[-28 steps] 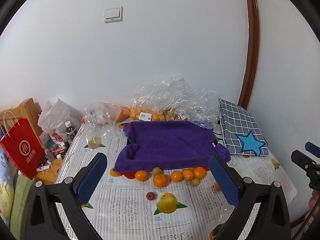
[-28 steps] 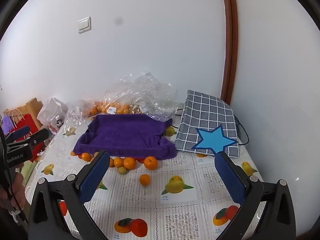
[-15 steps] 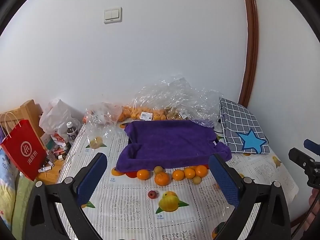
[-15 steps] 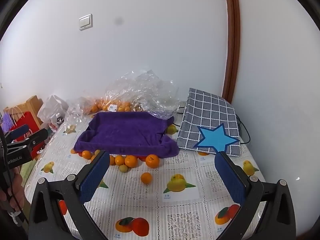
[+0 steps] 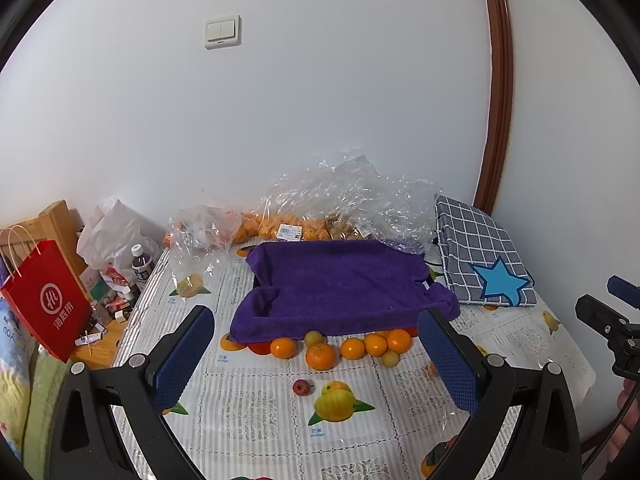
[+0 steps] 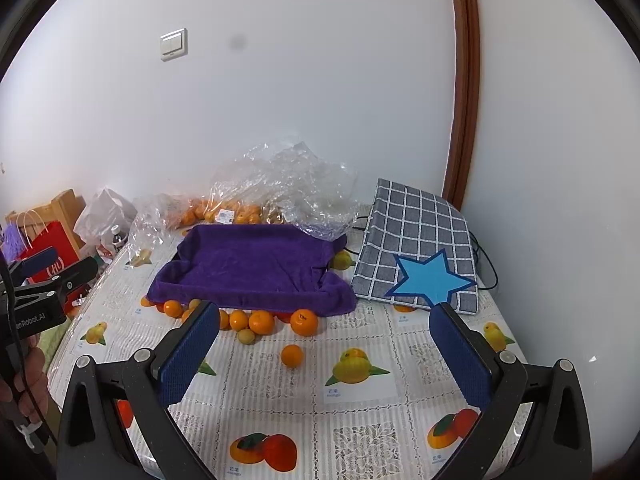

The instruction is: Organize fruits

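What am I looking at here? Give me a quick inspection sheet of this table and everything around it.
Surface: table under a fruit-print cover.
Job's things: loose oranges and a small red fruit lie before a purple towel-lined tray; one orange sits apart.
Clutter: clear plastic bags of fruit, checked cloth with blue star.
Grippers: left gripper and right gripper open, holding nothing.
Cables: black cable beside the cloth.
Surroundings: white wall, light switch, red paper bag.
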